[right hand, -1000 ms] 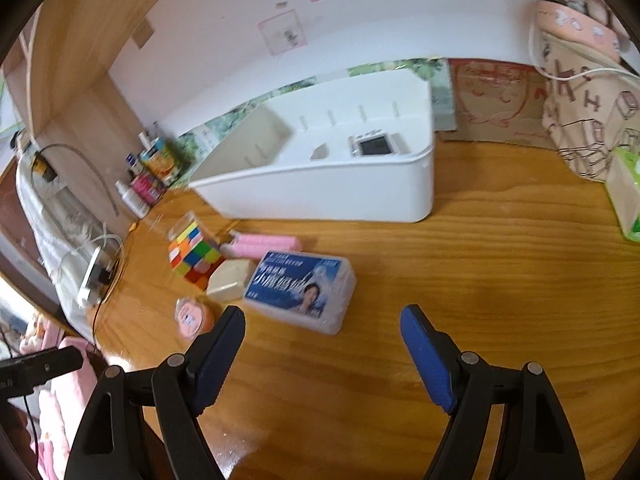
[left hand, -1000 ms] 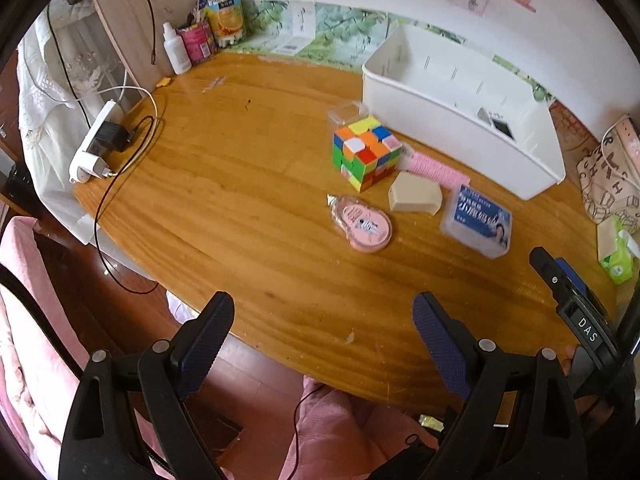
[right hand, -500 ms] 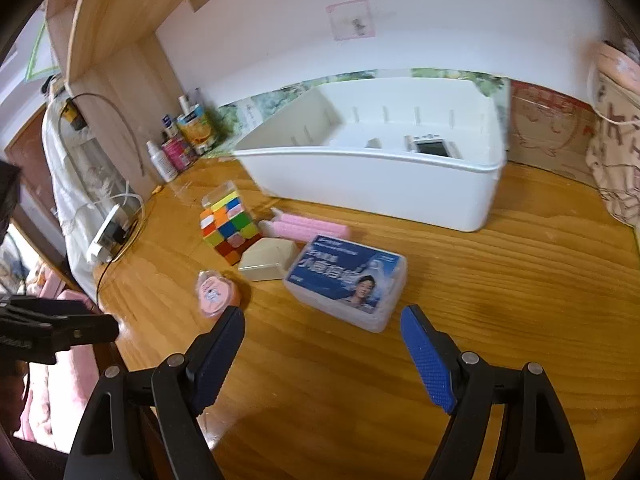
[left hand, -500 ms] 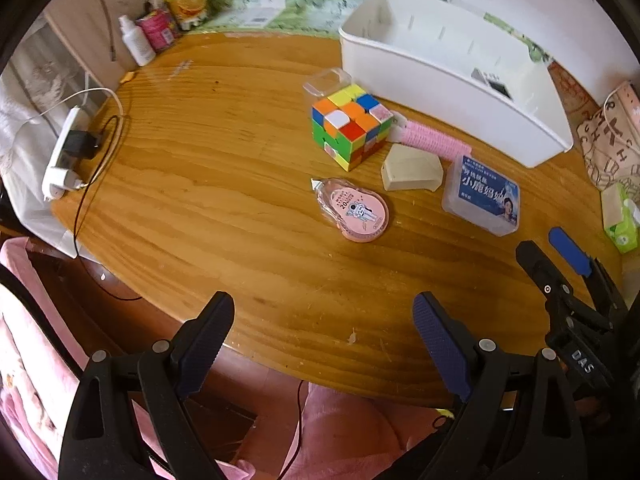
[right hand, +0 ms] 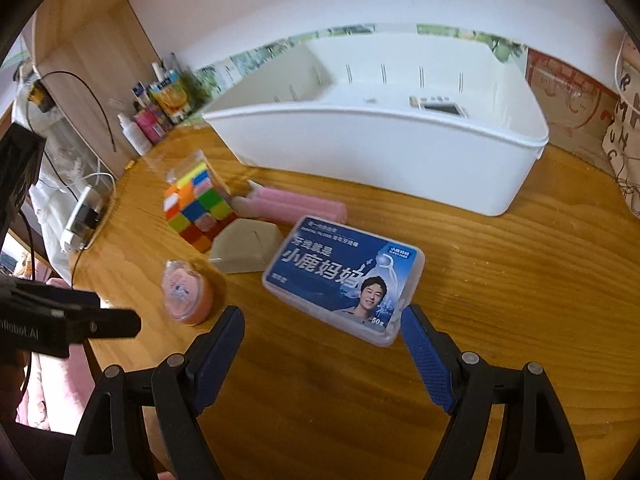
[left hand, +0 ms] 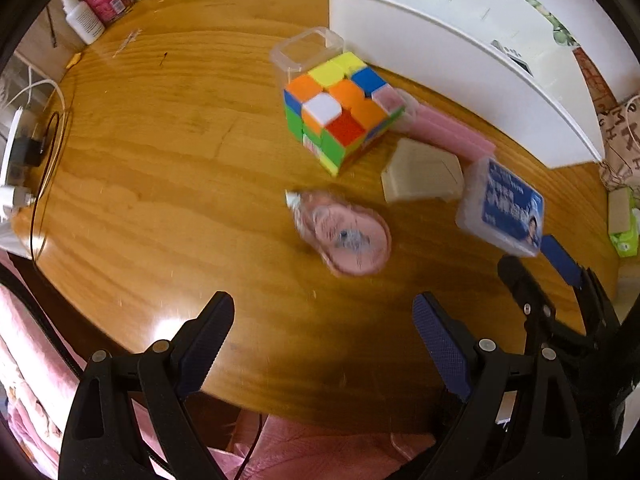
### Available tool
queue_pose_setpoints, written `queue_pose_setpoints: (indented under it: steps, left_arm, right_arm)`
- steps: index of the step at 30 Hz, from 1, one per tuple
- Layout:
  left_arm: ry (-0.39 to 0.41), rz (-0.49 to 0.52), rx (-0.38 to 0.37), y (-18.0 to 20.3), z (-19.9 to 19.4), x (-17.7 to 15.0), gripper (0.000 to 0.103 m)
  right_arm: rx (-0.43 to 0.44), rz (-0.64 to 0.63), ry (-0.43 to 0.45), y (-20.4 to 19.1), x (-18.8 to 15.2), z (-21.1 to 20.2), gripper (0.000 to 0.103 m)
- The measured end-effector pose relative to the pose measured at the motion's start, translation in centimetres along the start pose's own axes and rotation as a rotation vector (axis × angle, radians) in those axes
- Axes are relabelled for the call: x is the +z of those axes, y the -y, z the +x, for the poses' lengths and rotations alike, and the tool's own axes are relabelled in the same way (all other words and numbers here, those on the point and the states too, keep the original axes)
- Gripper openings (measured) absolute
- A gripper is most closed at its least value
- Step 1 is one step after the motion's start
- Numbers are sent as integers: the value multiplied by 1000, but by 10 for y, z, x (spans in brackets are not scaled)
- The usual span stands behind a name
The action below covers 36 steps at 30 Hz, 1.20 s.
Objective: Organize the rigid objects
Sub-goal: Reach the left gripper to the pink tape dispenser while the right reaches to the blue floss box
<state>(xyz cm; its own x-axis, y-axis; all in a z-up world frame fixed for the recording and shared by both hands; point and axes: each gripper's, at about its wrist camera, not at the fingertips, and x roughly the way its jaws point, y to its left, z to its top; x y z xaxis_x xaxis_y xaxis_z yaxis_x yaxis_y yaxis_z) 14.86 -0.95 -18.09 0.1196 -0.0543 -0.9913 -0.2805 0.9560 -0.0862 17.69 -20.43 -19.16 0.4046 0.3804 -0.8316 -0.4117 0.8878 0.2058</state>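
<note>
On the wooden table lie a colourful puzzle cube point(left hand: 340, 114) point(right hand: 196, 206), a pink round tape dispenser point(left hand: 344, 232) point(right hand: 186, 292), a beige block point(left hand: 422, 176) point(right hand: 246, 250), a pink bar point(left hand: 448, 134) point(right hand: 298, 206) and a clear box with a blue label point(left hand: 506, 208) point(right hand: 344, 278). A white bin point(left hand: 452, 52) point(right hand: 384, 148) stands behind them. My left gripper point(left hand: 324, 336) hangs open above the table's near edge, short of the tape dispenser. My right gripper point(right hand: 322, 340) is open just before the blue-label box, its right finger beside the box's corner.
A clear small container point(left hand: 306, 52) stands behind the cube. Bottles and cans point(right hand: 158, 112) crowd the far left corner. A power strip with cables point(left hand: 18, 156) lies at the left edge. A patterned bag point(right hand: 624, 128) and a green packet point(left hand: 622, 220) sit at the right.
Both grippers have come lower and closer to the objects. The left one now looks straight down over the tape dispenser area; the right one has neared the blue-label box.
</note>
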Motion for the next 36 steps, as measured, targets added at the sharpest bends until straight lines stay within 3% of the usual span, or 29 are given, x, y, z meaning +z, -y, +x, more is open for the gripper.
queue_pose_setpoints:
  steps: [6,20,27,36]
  left_arm:
    - [-22,-40,-2,-5,13,22,93]
    - [-166,-158,-64,-12,46,53,93]
    - [-216,-169,-64,-9,63,69,92]
    - [-227,-181,-91,-17,72,76,69]
  right_arm:
    - [-25,13,-19,3,10,11,83]
    - [-29,-12,-65,4,30,28,84]
    - [-33,-54,-73,-2,35,37,93]
    - [-48,-98,-96,-9,36,48,95]
